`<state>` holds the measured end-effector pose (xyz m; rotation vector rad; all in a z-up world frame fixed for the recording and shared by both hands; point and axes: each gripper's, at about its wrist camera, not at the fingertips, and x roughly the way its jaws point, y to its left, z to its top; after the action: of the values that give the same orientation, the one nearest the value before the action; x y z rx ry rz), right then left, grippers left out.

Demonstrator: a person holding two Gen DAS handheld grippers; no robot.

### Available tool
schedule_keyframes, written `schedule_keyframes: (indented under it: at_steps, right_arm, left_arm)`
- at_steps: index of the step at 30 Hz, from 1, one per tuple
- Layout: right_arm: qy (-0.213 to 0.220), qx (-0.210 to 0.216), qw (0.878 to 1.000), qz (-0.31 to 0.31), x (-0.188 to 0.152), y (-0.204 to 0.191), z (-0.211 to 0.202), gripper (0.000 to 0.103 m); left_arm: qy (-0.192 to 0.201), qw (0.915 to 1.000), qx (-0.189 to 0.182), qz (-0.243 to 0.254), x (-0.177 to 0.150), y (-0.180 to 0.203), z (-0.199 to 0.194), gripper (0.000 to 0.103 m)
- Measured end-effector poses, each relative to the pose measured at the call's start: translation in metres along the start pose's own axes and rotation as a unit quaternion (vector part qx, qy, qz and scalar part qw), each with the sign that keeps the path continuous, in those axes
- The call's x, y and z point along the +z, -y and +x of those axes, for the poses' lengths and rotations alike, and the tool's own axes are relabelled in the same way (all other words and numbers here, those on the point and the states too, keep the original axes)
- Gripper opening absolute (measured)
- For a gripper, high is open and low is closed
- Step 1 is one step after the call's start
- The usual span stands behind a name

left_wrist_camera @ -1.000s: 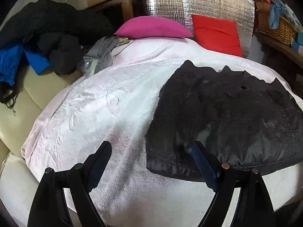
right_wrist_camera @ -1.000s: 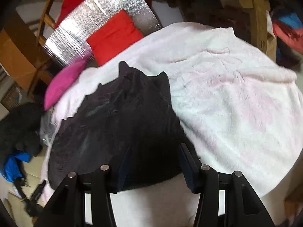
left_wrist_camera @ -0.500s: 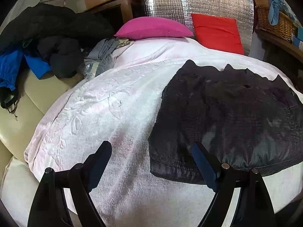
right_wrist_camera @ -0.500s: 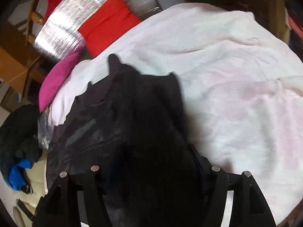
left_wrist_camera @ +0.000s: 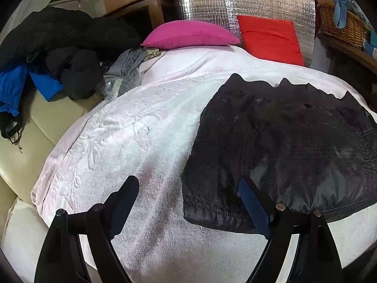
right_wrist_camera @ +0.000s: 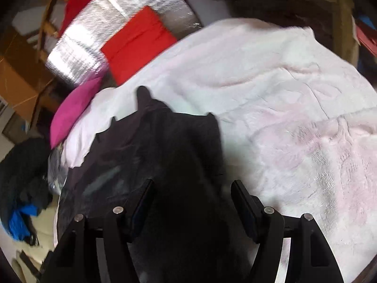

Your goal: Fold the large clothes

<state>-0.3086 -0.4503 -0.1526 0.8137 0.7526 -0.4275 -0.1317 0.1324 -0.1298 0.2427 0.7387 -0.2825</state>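
Note:
A black garment [left_wrist_camera: 282, 141] lies spread flat on a pale pink blanket [left_wrist_camera: 117, 141], its hem toward me. My left gripper [left_wrist_camera: 188, 184] hovers open over the garment's near left corner; its right finger [left_wrist_camera: 252, 200] is above the fabric and its left finger is above bare blanket. In the right wrist view the same garment [right_wrist_camera: 165, 153] fills the lower middle, blurred. My right gripper [right_wrist_camera: 193, 186] stands open close above the garment's right edge, with dark fabric between its fingers and no pinch visible. Blanket [right_wrist_camera: 294, 118] shows to its right.
A pink cushion [left_wrist_camera: 190, 35] and a red cushion [left_wrist_camera: 268, 37] lean on a silver foil panel [left_wrist_camera: 259, 0] at the back. A heap of dark and blue clothes [left_wrist_camera: 59, 47] and a grey garment [left_wrist_camera: 127, 68] lie at the left. A wicker basket [left_wrist_camera: 341, 26] stands at the back right.
My right gripper has come in closer and lower over the garment's right edge, and its jaws have widened. The left gripper has stayed where it was.

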Motion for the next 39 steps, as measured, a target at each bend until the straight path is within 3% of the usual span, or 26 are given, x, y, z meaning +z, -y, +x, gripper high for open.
schedule_keyframes:
  at_steps: [2, 7, 11, 14, 16, 17, 20, 21, 22, 24, 26, 28, 29, 31, 34, 36, 39]
  right_arm:
    - [-0.015, 0.013, 1.000, 0.009, 0.001, 0.003, 0.009, 0.070]
    - [-0.043, 0.077, 0.996, 0.014, 0.005, -0.006, 0.020, 0.071]
    - [-0.054, 0.085, 0.995, -0.003, 0.011, -0.015, 0.028, 0.074]
    - [-0.066, 0.097, 0.993, 0.013, 0.014, -0.008, 0.035, 0.074]
    - [-0.067, 0.103, 0.992, 0.017, 0.015, -0.008, 0.036, 0.074]
    - [-0.066, 0.105, 0.992, 0.013, 0.015, -0.011, 0.037, 0.074]
    - [-0.059, 0.100, 0.993, -0.014, 0.013, -0.024, 0.037, 0.071]
    - [-0.053, 0.099, 0.993, -0.026, 0.012, -0.031, 0.034, 0.066]
    - [-0.047, 0.097, 0.993, -0.040, 0.011, -0.038, 0.031, 0.057]
    - [-0.026, 0.089, 0.993, -0.075, 0.009, -0.056, 0.025, 0.051]
    - [-0.015, 0.066, 0.993, -0.096, 0.010, -0.066, 0.029, 0.047]
    - [-0.027, 0.035, 0.994, -0.097, 0.013, -0.066, 0.044, 0.047]
    - [-0.036, 0.027, 0.995, -0.094, 0.014, -0.063, 0.052, 0.048]
    - [-0.041, 0.034, 0.995, -0.085, 0.018, -0.059, 0.054, 0.050]
    - [-0.042, 0.039, 0.995, -0.084, 0.017, -0.056, 0.051, 0.050]
    - [-0.031, 0.025, 0.993, -0.110, 0.014, -0.062, 0.048, 0.045]
    - [-0.007, 0.009, 0.992, -0.128, 0.014, -0.074, 0.041, 0.037]
  left_arm:
    - [-0.008, 0.9999, -0.011, -0.003, 0.003, 0.000, 0.003, 0.087]
    - [-0.049, 0.9917, -0.105, -0.055, 0.039, -0.020, 0.025, 0.087]
    - [-0.072, 0.9861, -0.122, -0.087, 0.074, -0.037, 0.057, 0.087]
    - [-0.143, 0.9658, -0.197, -0.089, 0.078, -0.030, 0.099, 0.087]
    - [-0.184, 0.9528, -0.218, -0.103, 0.066, -0.021, 0.120, 0.087]
    - [-0.206, 0.9422, -0.238, -0.116, 0.059, -0.015, 0.130, 0.087]
    - [-0.186, 0.9363, -0.276, -0.113, 0.065, -0.007, 0.124, 0.085]
    - [-0.174, 0.9339, -0.291, -0.113, 0.067, -0.004, 0.121, 0.085]
    - [-0.167, 0.9346, -0.293, -0.112, 0.068, -0.001, 0.119, 0.082]
    - [-0.166, 0.9412, -0.277, -0.100, 0.068, 0.008, 0.122, 0.067]
    - [-0.172, 0.9397, -0.273, -0.113, 0.068, 0.010, 0.129, 0.066]
    - [-0.176, 0.9349, -0.279, -0.132, 0.069, 0.009, 0.134, 0.066]
    - [-0.178, 0.9342, -0.279, -0.133, 0.069, 0.009, 0.136, 0.072]
    - [-0.190, 0.9286, -0.289, -0.136, 0.068, 0.011, 0.140, 0.085]
    - [-0.183, 0.9275, -0.299, -0.131, 0.067, 0.016, 0.139, 0.086]
    - [-0.175, 0.9258, -0.304, -0.140, 0.071, 0.018, 0.139, 0.071]
    - [-0.155, 0.9305, -0.296, -0.151, 0.078, 0.015, 0.136, 0.043]
